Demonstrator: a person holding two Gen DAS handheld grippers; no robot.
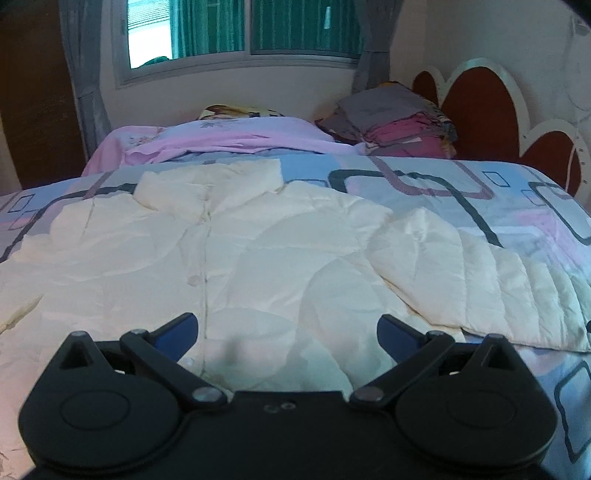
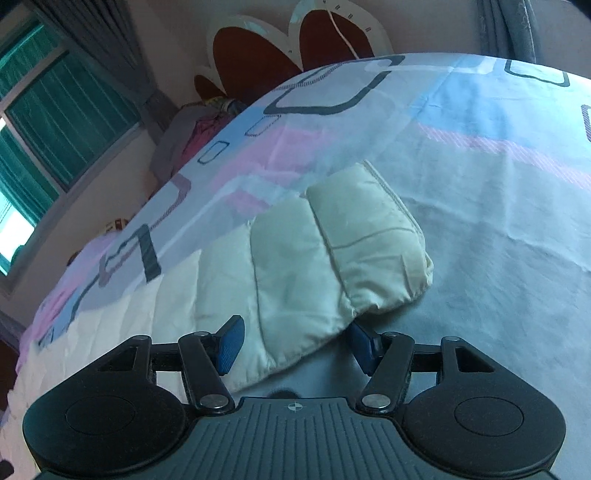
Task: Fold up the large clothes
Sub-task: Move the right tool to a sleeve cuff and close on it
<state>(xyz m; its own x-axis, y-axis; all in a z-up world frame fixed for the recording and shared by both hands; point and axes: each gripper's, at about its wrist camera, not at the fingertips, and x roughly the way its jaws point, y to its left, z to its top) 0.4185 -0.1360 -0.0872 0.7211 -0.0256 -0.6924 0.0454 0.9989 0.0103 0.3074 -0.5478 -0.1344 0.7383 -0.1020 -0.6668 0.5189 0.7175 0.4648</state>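
Observation:
A cream quilted jacket [image 1: 229, 251] lies front up and spread flat on the bed, collar toward the window, one sleeve [image 1: 480, 273] stretched out to the right. My left gripper [image 1: 288, 332] is open and empty, hovering over the jacket's lower front by the button placket. In the right wrist view the sleeve [image 2: 317, 258] ends in a cuff [image 2: 373, 221]. My right gripper [image 2: 295, 343] is open, its blue pads [image 2: 231, 343] standing on either side of the sleeve's near edge, without closing on it.
The bed has a patterned sheet [image 1: 461, 184] of blue, pink and grey. A pink quilt [image 1: 236, 140] and stacked pillows [image 1: 399, 122] lie at the far side below the window [image 1: 240, 33]. A red and white headboard [image 1: 487, 107] stands at the right.

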